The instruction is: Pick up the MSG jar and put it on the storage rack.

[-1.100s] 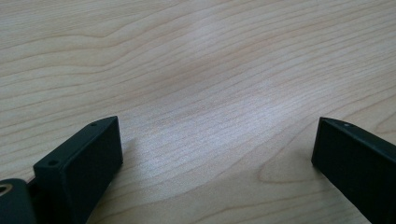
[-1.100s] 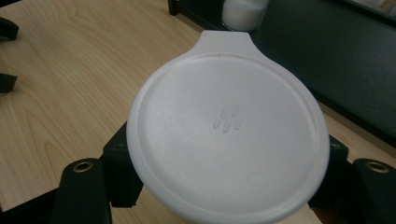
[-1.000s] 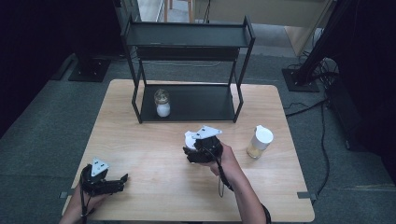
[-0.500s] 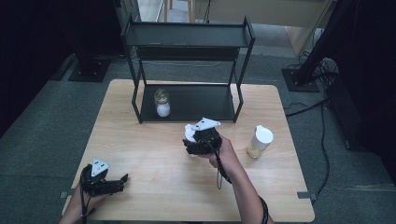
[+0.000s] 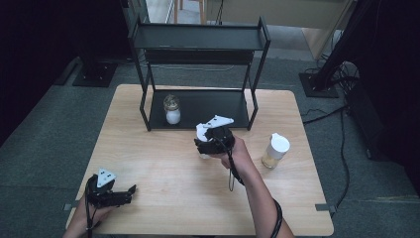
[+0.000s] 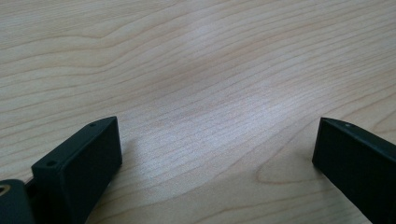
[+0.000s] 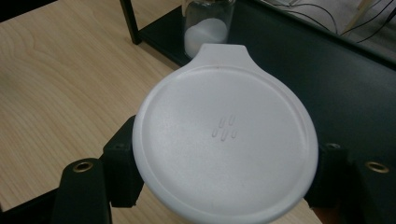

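Right gripper (image 5: 204,147) closed on a white-lidded jar (image 7: 225,142), jaws pressed to both sides just under the round lid. Held near the table's (image 5: 163,163) middle, just in front of the black rack (image 5: 198,44). Lid with a small tab pointing toward the rack and a faint embossed mark at its centre. Beyond it, in the right gripper view, a glass jar (image 7: 208,28) of white powder on the rack's bottom shelf; same glass jar (image 5: 172,109) at the shelf's left end in the high view. To the right of the held jar, well apart, a cup (image 5: 275,151) with a white lid and yellowish contents, upright on the table.

Left gripper (image 5: 130,191) open and empty at the near left corner of the table, low over the wood, jaws pointing right. Jaws spread wide in the left gripper view, bare wood grain between them.
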The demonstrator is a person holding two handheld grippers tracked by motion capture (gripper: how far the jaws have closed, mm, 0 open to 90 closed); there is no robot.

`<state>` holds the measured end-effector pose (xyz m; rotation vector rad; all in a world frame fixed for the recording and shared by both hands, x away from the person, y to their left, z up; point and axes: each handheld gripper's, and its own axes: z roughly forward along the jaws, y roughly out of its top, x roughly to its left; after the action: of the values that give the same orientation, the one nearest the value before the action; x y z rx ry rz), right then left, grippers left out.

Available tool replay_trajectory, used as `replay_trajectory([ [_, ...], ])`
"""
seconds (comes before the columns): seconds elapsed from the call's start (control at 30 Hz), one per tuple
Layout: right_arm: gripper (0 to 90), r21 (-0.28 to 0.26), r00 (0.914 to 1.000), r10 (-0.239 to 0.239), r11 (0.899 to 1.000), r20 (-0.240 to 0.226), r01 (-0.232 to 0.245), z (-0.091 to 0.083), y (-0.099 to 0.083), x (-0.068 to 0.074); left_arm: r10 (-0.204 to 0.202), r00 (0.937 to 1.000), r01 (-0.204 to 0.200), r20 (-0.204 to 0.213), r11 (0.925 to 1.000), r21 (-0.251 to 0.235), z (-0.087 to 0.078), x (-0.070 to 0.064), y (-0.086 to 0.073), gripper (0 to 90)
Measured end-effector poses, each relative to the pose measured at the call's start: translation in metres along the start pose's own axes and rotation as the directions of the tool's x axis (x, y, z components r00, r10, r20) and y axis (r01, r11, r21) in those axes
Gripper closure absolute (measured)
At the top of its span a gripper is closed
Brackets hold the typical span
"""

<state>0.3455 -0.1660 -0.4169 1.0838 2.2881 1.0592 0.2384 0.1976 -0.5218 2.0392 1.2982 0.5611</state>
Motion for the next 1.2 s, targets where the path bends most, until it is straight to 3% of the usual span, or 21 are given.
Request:
replay_trajectory([
  [0.4, 30.4, 0.017, 0.9995, 0.011, 1.000, 0.029, -0.011, 0.007, 0.012, -0.016, -0.001, 1.0000, 0.001, -0.001, 1.0000, 0.002, 0.000, 0.000, 0.000, 1.1],
  [0.9, 30.4, 0.030, 0.9957, 0.055, 0.998, 0.074, -0.058, 0.021, 0.019, -0.040, -0.002, 1.0000, 0.002, -0.001, 1.0000, 0.002, 0.000, 0.000, 0.000, 1.1],
  [1.2, 30.5, 0.032, 0.9940, 0.057, 0.998, 0.094, -0.060, 0.030, 0.027, -0.046, 0.000, 1.0000, 0.000, -0.001, 1.0000, 0.002, 0.000, 0.000, 0.000, 1.1],
])
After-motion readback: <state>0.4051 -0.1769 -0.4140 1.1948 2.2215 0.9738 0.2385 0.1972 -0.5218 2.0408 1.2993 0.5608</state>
